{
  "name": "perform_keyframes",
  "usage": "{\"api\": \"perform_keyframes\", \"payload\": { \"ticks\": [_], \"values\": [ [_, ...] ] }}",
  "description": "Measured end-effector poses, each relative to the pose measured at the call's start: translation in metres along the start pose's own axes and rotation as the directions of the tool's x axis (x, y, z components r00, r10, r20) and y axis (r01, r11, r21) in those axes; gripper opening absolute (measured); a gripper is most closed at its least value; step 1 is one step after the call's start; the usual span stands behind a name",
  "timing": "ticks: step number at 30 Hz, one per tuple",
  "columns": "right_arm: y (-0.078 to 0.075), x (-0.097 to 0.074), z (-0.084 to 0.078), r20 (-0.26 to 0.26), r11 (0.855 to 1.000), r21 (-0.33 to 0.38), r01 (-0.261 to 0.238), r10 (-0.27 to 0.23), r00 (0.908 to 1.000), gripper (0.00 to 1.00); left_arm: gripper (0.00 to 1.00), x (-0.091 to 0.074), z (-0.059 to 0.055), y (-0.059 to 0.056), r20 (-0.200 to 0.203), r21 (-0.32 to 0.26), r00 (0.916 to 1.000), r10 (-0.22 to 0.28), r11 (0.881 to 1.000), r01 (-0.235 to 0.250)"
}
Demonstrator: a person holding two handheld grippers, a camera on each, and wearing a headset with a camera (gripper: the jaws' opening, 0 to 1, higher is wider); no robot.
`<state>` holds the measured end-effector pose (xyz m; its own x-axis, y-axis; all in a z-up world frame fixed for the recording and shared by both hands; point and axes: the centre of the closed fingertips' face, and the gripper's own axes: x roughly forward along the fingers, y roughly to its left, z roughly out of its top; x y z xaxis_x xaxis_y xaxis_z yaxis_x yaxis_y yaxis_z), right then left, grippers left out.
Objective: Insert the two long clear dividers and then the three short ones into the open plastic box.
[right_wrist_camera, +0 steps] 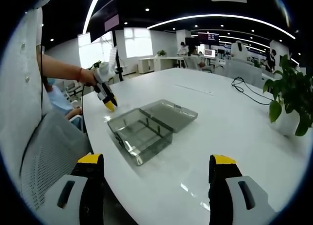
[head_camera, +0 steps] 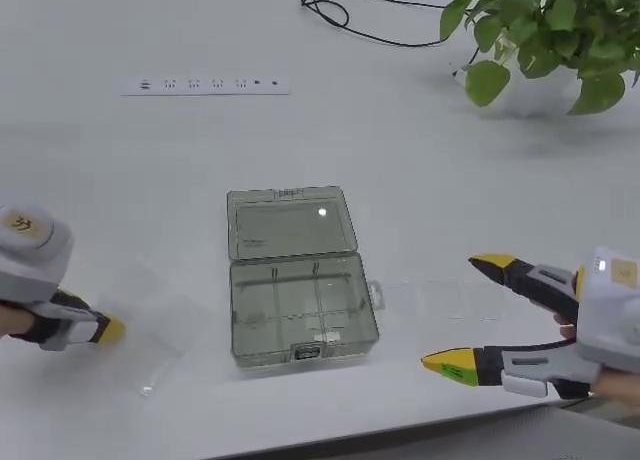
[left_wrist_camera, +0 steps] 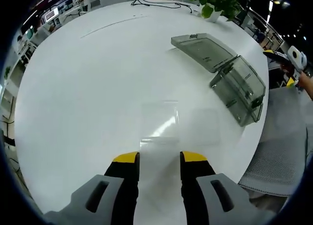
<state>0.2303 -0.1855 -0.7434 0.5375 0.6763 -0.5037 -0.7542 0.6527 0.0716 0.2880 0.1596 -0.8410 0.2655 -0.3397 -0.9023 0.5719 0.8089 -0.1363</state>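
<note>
In the head view, we held the left gripper (head_camera: 105, 330) low over the table (head_camera: 420, 140) at the picture's left edge. It was partly cut off, and we could not read its gap there. The right gripper (head_camera: 468, 313) sat right of the open box (head_camera: 300, 310), its jaws wide and empty. The clear dividers (head_camera: 150, 330) left of the box were too faint for us to count.

In the left gripper view, our jaws stood narrowly apart, holding nothing, just short of the dividers (left_wrist_camera: 159, 124).

In the right gripper view, the jaws gaped wide toward the box (right_wrist_camera: 144, 129), well apart from it.
</note>
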Motion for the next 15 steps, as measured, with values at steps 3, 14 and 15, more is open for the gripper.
{"api": "perform_keyframes", "payload": {
  "ticks": [3,14,15],
  "values": [
    [0.0,0.001,0.001,0.0,1.0,-0.005,-0.003,0.003,1.0,0.89,0.31,-0.001,0.001,0.0,0.013,-0.031,0.9999,-0.007,0.999,0.008],
    [-0.004,0.002,0.0,-0.003,1.0,-0.005,-0.012,0.012,0.9999,0.87,0.31,-0.005,0.0,-0.008,0.104,-0.15,0.9934,-0.05,0.986,0.065],
    [-0.004,0.003,0.001,0.0,1.0,-0.003,-0.013,0.013,0.9999,0.87,0.31,-0.006,0.0,-0.01,0.119,-0.164,0.9914,-0.055,0.984,0.074]
  ]
}}
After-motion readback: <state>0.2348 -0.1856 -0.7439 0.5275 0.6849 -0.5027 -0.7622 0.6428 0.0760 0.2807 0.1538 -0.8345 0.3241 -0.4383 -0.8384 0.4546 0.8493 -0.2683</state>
